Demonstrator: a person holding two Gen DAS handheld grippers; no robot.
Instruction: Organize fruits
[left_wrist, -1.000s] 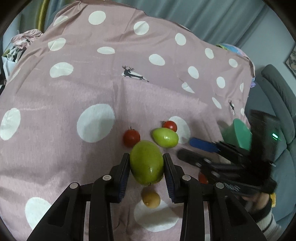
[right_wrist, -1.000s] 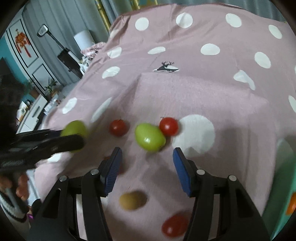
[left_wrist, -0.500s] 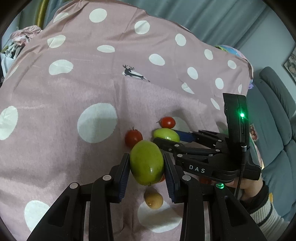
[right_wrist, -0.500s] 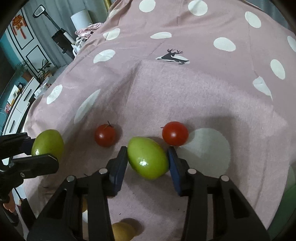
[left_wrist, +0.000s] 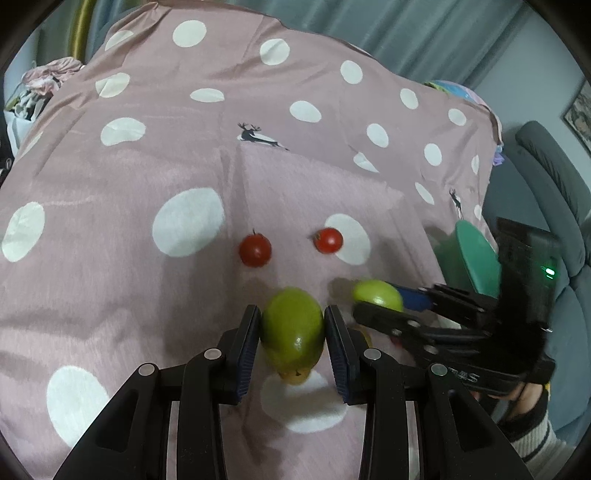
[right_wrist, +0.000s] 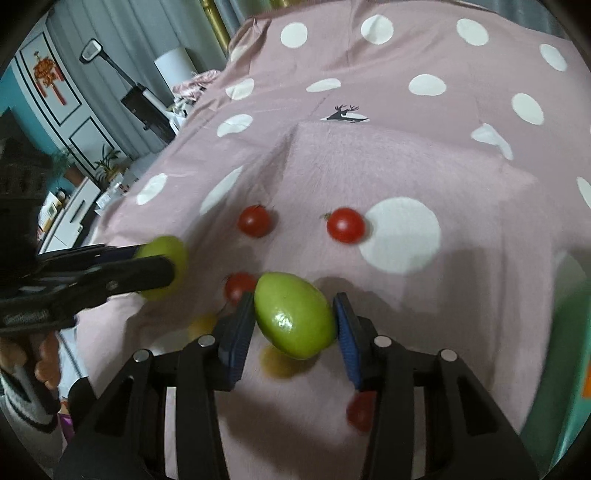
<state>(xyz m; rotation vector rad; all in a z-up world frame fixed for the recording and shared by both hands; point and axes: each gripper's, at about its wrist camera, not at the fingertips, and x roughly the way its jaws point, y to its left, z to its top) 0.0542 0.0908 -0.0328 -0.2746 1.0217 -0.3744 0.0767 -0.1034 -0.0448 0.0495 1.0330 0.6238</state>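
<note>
The left gripper was clamped on a green fruit; the right gripper gripped a second green fruit. Both hung just nearer the cameras than the two tomatoes. The fruits looked firm, smooth and light; a hold across the middle suited them.

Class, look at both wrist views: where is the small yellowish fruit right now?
In the right wrist view the yellowish fruit lies on the pink spotted cloth, directly beneath the green fruit held by the right gripper.
</note>
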